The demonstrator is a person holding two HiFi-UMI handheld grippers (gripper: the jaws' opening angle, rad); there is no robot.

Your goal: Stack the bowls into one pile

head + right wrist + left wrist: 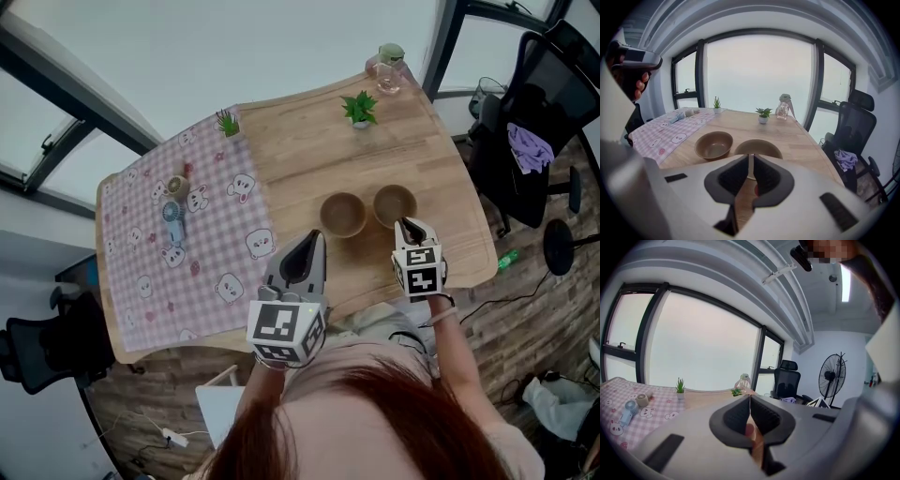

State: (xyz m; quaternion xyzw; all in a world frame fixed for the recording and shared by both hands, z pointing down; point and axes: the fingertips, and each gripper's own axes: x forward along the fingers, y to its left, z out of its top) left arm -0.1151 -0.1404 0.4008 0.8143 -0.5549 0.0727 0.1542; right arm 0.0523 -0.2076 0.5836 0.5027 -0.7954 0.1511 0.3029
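Right gripper point(750, 161) pinching bowl point(765, 146), left gripper point(749, 401), fan point(829, 376)

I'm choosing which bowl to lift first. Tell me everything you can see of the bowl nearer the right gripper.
The right bowl is round, plain tan and matte, perhaps wood or bamboo fibre. It stands empty and upright on the bare wooden table, near the front edge. The other bowl stands close on its left, with a thin gap between them. Its near rim sits between the almost closed jaws of the right gripper, which look clamped on it.
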